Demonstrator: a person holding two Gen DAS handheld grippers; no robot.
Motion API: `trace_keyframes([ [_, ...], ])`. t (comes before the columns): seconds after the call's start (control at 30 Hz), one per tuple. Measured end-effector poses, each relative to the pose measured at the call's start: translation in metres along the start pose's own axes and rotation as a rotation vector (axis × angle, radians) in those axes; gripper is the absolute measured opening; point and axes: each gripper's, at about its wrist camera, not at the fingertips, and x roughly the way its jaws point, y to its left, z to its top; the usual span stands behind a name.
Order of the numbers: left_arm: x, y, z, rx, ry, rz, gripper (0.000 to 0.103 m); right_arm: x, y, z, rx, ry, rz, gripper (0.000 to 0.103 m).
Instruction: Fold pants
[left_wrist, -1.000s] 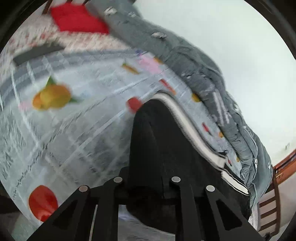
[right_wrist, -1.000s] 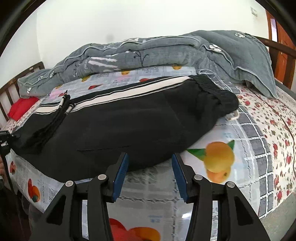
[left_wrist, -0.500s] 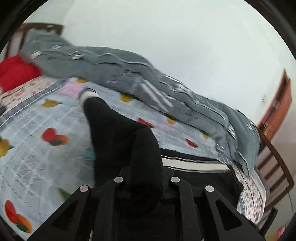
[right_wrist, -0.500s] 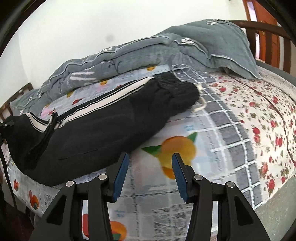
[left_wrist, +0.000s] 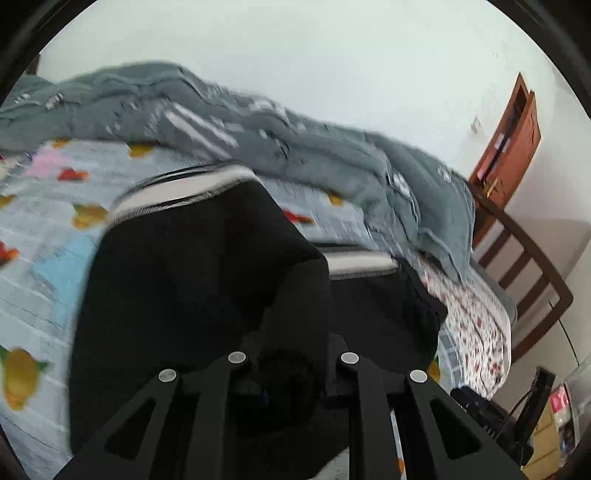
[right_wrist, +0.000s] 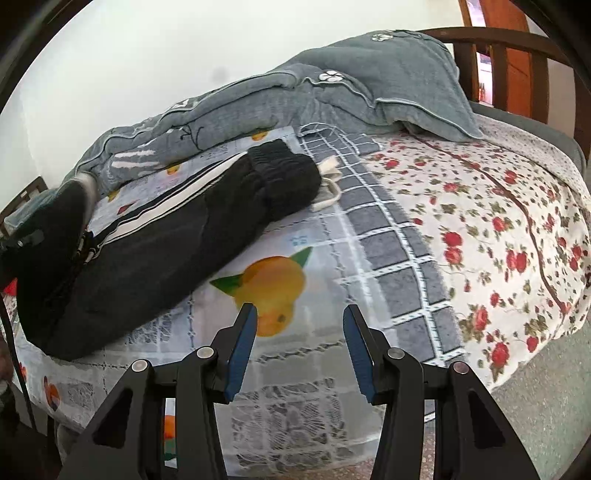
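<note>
1. One pair of soft black fabric pants with white side stripes (right_wrist: 155, 254): we find it on the bed's left half, leg end lifted.
2. Left gripper (left_wrist: 291, 354): clenched on pants.
3. Right gripper (right_wrist: 299, 339): released, hovering near.
4. Handling: we judge the pants light, limp, non-slippery; grip the ribbed waistband (right_wrist: 284, 177).

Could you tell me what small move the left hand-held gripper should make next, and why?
Probably carry the gripped leg end on toward the waistband and lay it down there. The left hand-held gripper is shut on black fabric of the pants, lifted above the bed, while the waistband end lies flat. The right hand-held gripper is open, holding nothing.
</note>
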Motion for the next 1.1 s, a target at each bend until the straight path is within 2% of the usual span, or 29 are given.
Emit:
trace_keyframes([
  [0.13, 0.028, -0.016, -0.024, 0.035, 0.073, -0.015, 0.016, 0.000, -0.003, -0.001, 0.005, 0.006, -0.005, 0.048],
  [0.23, 0.035, -0.027, -0.034, 0.094, 0.105, 0.000, 0.017, -0.002, 0.001, 0.000, -0.011, 0.002, -0.004, 0.048],
  [0.33, 0.037, -0.029, -0.031, 0.118, 0.148, -0.047, 0.031, -0.004, 0.010, 0.002, -0.032, -0.004, 0.000, 0.048],
  [0.4, 0.033, -0.025, -0.028, 0.103, 0.183, -0.113, 0.038, -0.005, 0.018, 0.005, -0.043, -0.006, 0.012, 0.048],
  [0.47, 0.023, -0.021, -0.026, 0.093, 0.178, -0.167, 0.044, -0.006, 0.029, 0.009, -0.053, -0.008, 0.031, 0.048],
  [0.53, 0.010, -0.017, -0.026, 0.099, 0.152, -0.179, 0.048, -0.009, 0.040, 0.013, -0.067, -0.016, 0.051, 0.048],
  [0.57, 0.003, -0.013, -0.026, 0.104, 0.132, -0.175, 0.054, -0.010, 0.047, 0.016, -0.074, -0.021, 0.064, 0.048],
  [0.67, -0.020, 0.005, -0.027, 0.107, 0.074, -0.164, 0.057, -0.011, 0.072, 0.024, -0.078, -0.034, 0.107, 0.048],
  [0.73, -0.032, 0.026, -0.028, 0.092, 0.052, -0.128, 0.062, -0.009, 0.089, 0.028, -0.072, -0.030, 0.155, 0.049],
  [0.8, -0.041, 0.051, -0.028, 0.058, 0.042, -0.097, 0.062, -0.004, 0.104, 0.031, -0.064, -0.019, 0.202, 0.050],
  [0.87, -0.057, 0.076, -0.033, 0.024, 0.025, -0.106, 0.062, 0.004, 0.123, 0.031, -0.061, 0.001, 0.254, 0.051],
  [0.97, -0.081, 0.107, -0.043, -0.005, -0.005, -0.027, 0.063, 0.016, 0.143, 0.031, -0.071, 0.026, 0.275, 0.052],
  [1.1, -0.092, 0.139, -0.059, -0.061, 0.005, -0.010, 0.063, 0.038, 0.158, 0.025, -0.036, 0.113, 0.349, 0.052],
])
